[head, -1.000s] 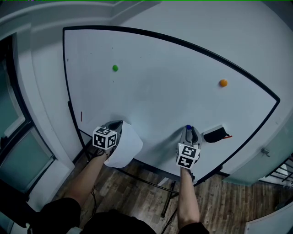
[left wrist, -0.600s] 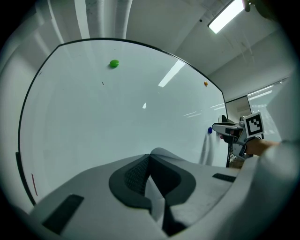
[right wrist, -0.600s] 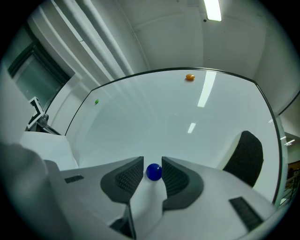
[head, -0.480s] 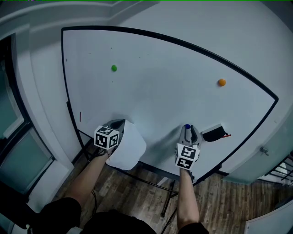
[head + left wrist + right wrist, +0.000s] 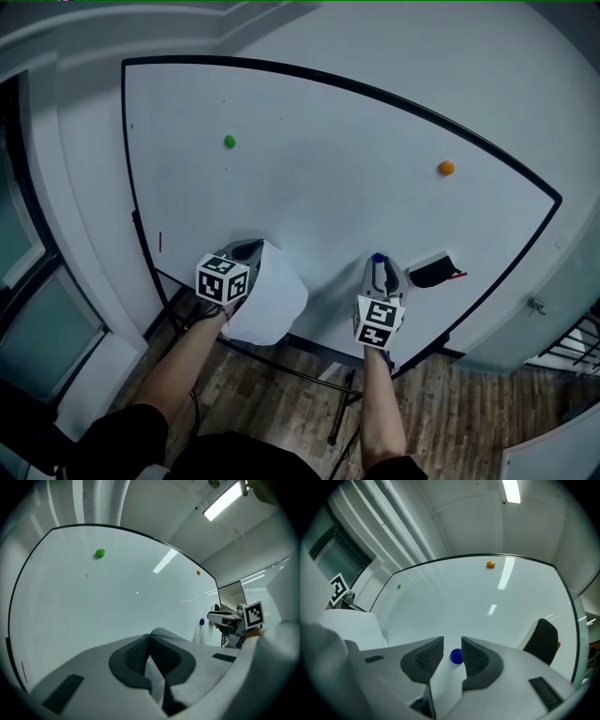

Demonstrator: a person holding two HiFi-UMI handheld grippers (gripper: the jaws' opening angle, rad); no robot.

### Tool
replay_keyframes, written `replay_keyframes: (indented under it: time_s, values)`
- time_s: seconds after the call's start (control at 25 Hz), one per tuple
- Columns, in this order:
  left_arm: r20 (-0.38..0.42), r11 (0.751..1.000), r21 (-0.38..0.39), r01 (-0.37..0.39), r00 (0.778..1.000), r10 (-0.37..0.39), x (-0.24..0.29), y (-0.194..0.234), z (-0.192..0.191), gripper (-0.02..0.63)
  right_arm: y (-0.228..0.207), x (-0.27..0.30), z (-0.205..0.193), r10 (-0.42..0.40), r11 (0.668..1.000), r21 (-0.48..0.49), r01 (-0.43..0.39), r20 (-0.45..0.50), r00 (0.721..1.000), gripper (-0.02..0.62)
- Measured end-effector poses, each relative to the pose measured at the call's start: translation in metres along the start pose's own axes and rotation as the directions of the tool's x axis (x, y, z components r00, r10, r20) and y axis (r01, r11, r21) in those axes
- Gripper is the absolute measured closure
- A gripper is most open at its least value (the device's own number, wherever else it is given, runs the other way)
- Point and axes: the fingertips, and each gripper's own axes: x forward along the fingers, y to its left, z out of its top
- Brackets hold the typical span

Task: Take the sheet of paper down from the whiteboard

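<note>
A white sheet of paper (image 5: 272, 305) hangs curled off the whiteboard (image 5: 309, 178), near its lower left edge. My left gripper (image 5: 251, 249) is shut on the sheet's upper edge; in the left gripper view its jaws (image 5: 150, 638) meet with the thin paper (image 5: 157, 686) between them. My right gripper (image 5: 379, 266) points at the board's lower middle. Its jaws (image 5: 451, 645) stand open with a small blue magnet (image 5: 456, 656) in the gap, close to the right pad and clear of the left one. The sheet (image 5: 356, 627) also shows at the left of the right gripper view.
A green magnet (image 5: 230, 142) and an orange magnet (image 5: 446, 168) sit high on the board. A black eraser (image 5: 431, 272) clings to the board right of my right gripper. A red marker (image 5: 159, 242) lies at the left frame. The board's stand (image 5: 342, 412) rises from the wooden floor.
My left gripper has lifted a little and shifted right with the paper, which has swung further out from the board. The right gripper has stayed at the blue magnet.
</note>
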Motion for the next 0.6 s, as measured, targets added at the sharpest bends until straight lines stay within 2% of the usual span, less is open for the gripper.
replay_keyframes:
  time_s: [0.44,0.6]
  values:
    - [0.037,0.999,0.026,0.048,0.998,-0.049,0.012,-0.024,0.022,0.586,-0.003,-0.012,-0.008,-0.006,1.0,0.024,0.007,-0.018,1.0,0.482]
    - [0.035,0.997,0.039,0.065,0.997,-0.067,0.017,-0.033,0.022,0.586,-0.003,-0.016,-0.015,0.001,1.0,0.031,0.0,-0.031,1.0,0.507]
